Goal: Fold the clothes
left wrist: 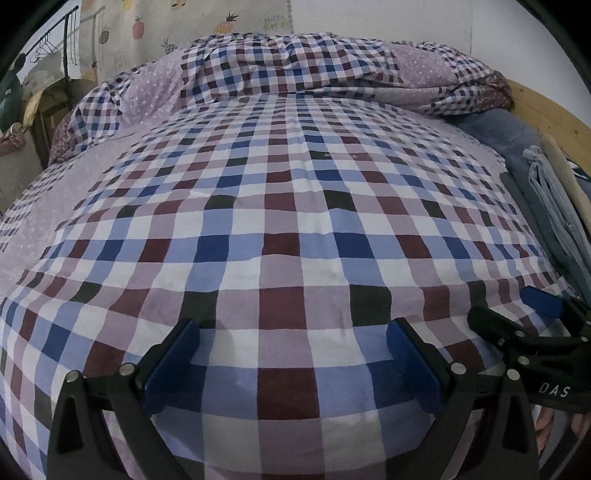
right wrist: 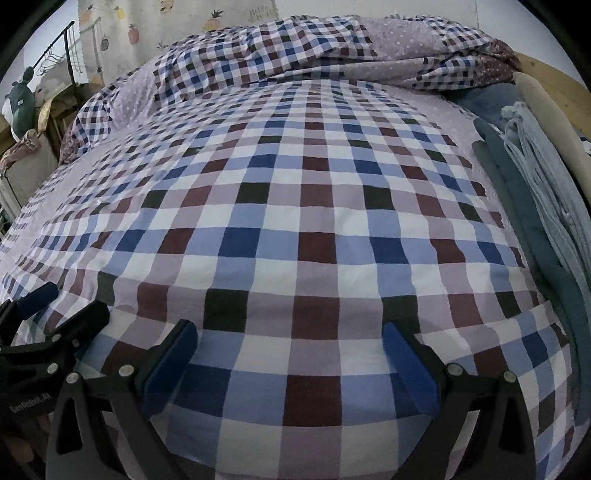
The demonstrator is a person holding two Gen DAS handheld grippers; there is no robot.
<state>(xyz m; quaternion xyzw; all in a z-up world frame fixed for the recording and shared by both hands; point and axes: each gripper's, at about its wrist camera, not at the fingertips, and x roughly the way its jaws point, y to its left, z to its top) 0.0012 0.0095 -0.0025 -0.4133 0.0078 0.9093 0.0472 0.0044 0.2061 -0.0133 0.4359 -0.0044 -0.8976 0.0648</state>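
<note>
Over the near edge of the bed: left gripper (left wrist: 291, 356), blue pads spread wide, nothing between them, aimed forward along the checked bedsheet (left wrist: 280, 206). Just to its right in the left wrist view, the right gripper (left wrist: 524, 321), seen side-on, blue pad tip visible; side by side, both held low over the sheet, whether touching it cannot be told. From the right wrist view, right gripper (right wrist: 290, 356) likewise gaping, empty, pointed the same way, with the left gripper (right wrist: 48, 317) at the lower left corner of that view.

Along the right edge of the bed, well apart from the left gripper and nearer the right: clothes lying in long strips — a light blue-grey garment (right wrist: 546, 177) with a knotted cord end, a darker teal garment (right wrist: 517, 206) beside it toward the sheet. Beyond those, a pale rounded bolster (right wrist: 543, 110) against a wooden bed frame (right wrist: 554, 85).

Ahead, broad flat stretch of sheet, smooth apart from a shallow crease across the near part. At the far end, a rumpled checked-and-dotted duvet (left wrist: 295, 62) heaped across the head. Far left, a metal clothes rack (left wrist: 66, 51) with hangers, and a fruit-print curtain (left wrist: 177, 29).
</note>
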